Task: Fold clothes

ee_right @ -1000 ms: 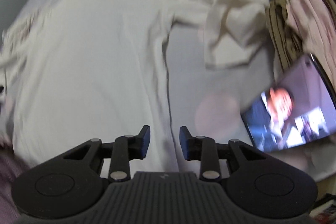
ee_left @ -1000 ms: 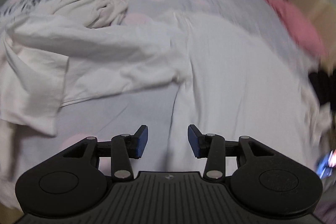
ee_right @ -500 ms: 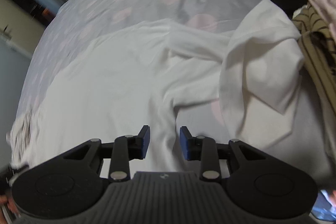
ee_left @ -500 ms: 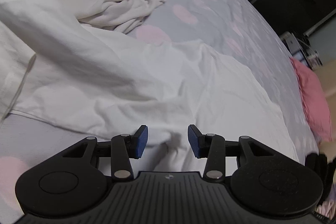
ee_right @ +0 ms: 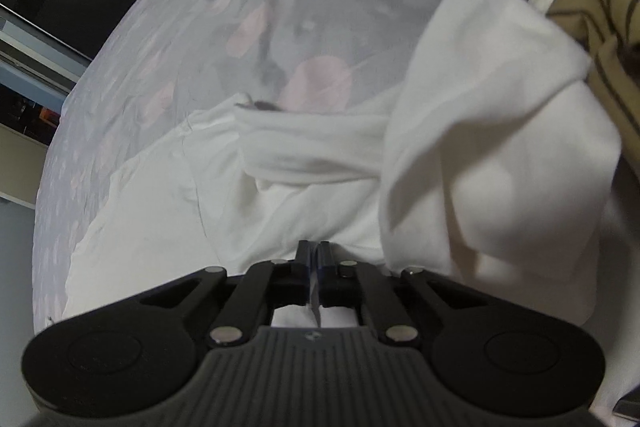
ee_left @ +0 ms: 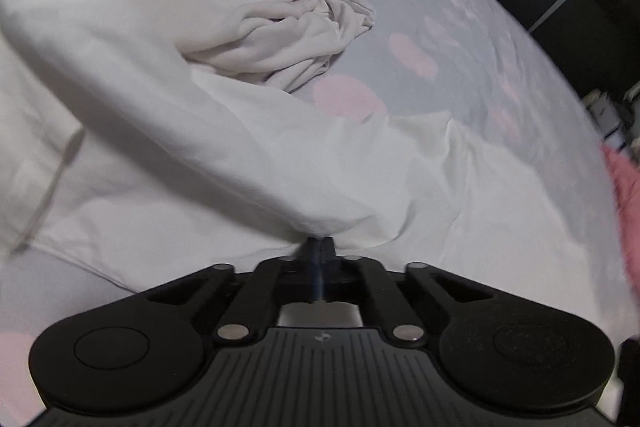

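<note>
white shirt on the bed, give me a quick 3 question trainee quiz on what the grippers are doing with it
1. True or false: the left gripper is shut on the white shirt.
2. What is the right gripper doing? A) hovering open above the bedsheet B) shut on the white shirt C) holding the striped garment
3. In the left wrist view, what lies beyond the white shirt on the bedsheet?

Key
1. True: the jaws meet on a bunched edge of the fabric.
2. B: a sliver of white cloth shows between the closed jaws, while the striped garment lies apart at upper right.
3. A crumpled cream garment.
</note>
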Available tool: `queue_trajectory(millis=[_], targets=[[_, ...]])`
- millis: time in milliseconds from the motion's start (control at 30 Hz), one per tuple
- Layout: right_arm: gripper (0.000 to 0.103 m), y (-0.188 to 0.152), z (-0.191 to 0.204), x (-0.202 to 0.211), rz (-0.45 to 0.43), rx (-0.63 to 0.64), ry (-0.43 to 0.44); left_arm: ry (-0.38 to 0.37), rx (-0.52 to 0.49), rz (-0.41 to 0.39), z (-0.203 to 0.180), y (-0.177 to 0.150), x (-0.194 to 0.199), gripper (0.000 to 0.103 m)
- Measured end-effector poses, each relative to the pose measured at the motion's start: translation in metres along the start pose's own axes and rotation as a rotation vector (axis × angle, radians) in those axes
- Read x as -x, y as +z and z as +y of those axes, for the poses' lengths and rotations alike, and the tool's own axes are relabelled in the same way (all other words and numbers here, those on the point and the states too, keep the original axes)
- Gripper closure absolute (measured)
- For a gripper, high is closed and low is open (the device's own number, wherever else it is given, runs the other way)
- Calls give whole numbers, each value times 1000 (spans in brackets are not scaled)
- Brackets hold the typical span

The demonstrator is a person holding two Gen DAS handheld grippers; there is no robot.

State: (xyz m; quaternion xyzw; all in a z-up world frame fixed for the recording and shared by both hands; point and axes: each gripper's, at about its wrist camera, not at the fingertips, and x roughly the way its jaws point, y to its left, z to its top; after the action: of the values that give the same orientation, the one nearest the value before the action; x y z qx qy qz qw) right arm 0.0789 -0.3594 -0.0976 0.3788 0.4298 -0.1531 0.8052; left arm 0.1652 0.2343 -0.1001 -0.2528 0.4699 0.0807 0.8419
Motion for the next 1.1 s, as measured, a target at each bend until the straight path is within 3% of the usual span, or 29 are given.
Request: queue_trajectory(millis=[200, 333, 567, 633, 667, 700, 833, 967, 1100], targets=[[103, 2, 6, 16, -123, 115, -103, -6, -54, -11, 5, 4, 20, 103], [103, 8, 0, 17, -119, 88, -94, -105, -43, 61, 8, -8, 30, 101], [97, -4, 13, 15, -65, 119, -20, -168, -30, 90, 0, -25, 30, 59], [87, -7, 16, 14, -53, 126, -2, -167, -13, 89, -1, -25, 27, 58], [68, -8, 18, 12, -50, 131, 7, -167, -4, 88, -1, -25, 25, 57], [64, -9, 20, 12, -49, 140, 13, -168, 12, 93, -1, -26, 23, 56], [63, -13, 22, 10, -38, 166, 5, -187, 110, 136, 2, -29, 13, 56], [64, -12, 11, 9, -12, 84, 26, -209, 198, 124, 10, -24, 8, 59], [65, -11, 2, 9, 2, 30, 26, -194, 217, 91, 18, -15, 1, 84]])
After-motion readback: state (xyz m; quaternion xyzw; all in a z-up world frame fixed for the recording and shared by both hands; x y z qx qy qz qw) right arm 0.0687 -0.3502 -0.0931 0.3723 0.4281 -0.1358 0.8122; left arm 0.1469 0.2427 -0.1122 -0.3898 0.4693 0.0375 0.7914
